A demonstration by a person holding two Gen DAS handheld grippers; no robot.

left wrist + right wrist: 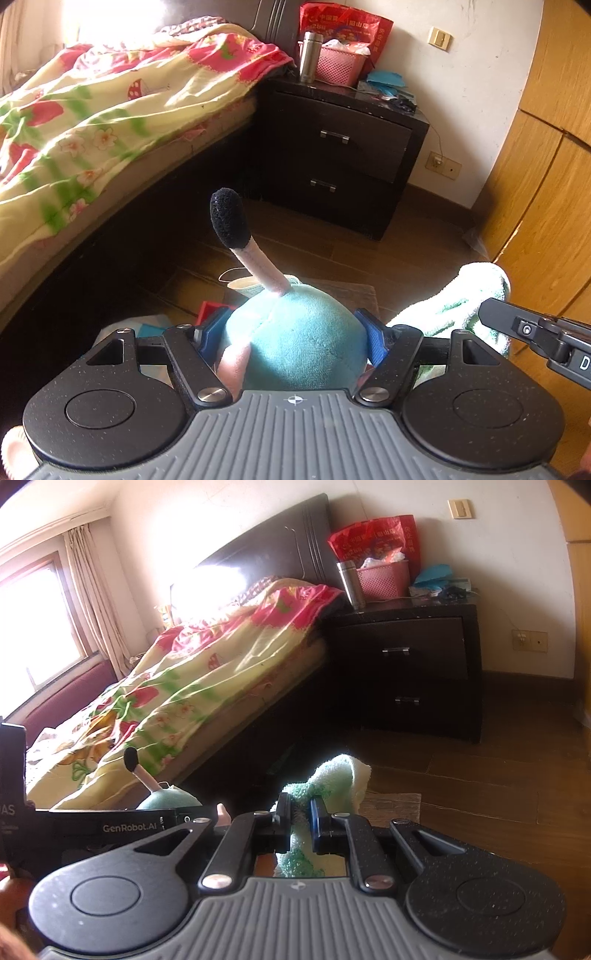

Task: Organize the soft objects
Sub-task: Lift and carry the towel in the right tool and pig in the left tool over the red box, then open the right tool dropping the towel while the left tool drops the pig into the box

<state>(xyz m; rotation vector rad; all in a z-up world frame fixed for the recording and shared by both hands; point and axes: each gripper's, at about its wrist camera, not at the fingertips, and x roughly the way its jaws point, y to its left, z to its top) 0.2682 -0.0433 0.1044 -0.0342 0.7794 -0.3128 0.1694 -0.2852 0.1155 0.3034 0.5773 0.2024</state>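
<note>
The bed (110, 122), with its strawberry-print quilt (192, 679), fills the left half of both views, the dark two-drawer nightstand (343, 147) sits upper centre to right, and the wooden floor (498, 782) spreads across the lower right. Both loads are carried in mid-air above that floor, so the likeliest mishap is a drop. The teal plush toy (299, 339) is round and squashy, and the left hand-held gripper (295, 338) grips it only across its widest bulge at lower centre, the blue pads spread wide around it; I judge a jolt could squeeze it forward out of the pads. Its pink stalk with a black tip (226, 218) stands up at centre and could catch on the bed edge. The green-and-cream towel (332, 779) is pinched by the right hand-held gripper (300, 821), whose fingers are nearly closed on a thin fold at lower centre; most of the cloth bunches loose beyond the pads, so its weight might drag it free. The two tools ride close side by side, the right one's body showing at the right edge of the left wrist view, so a bump is possible. Both point roughly level and forward toward the nightstand and bed, the left one tipped slightly downward.
</note>
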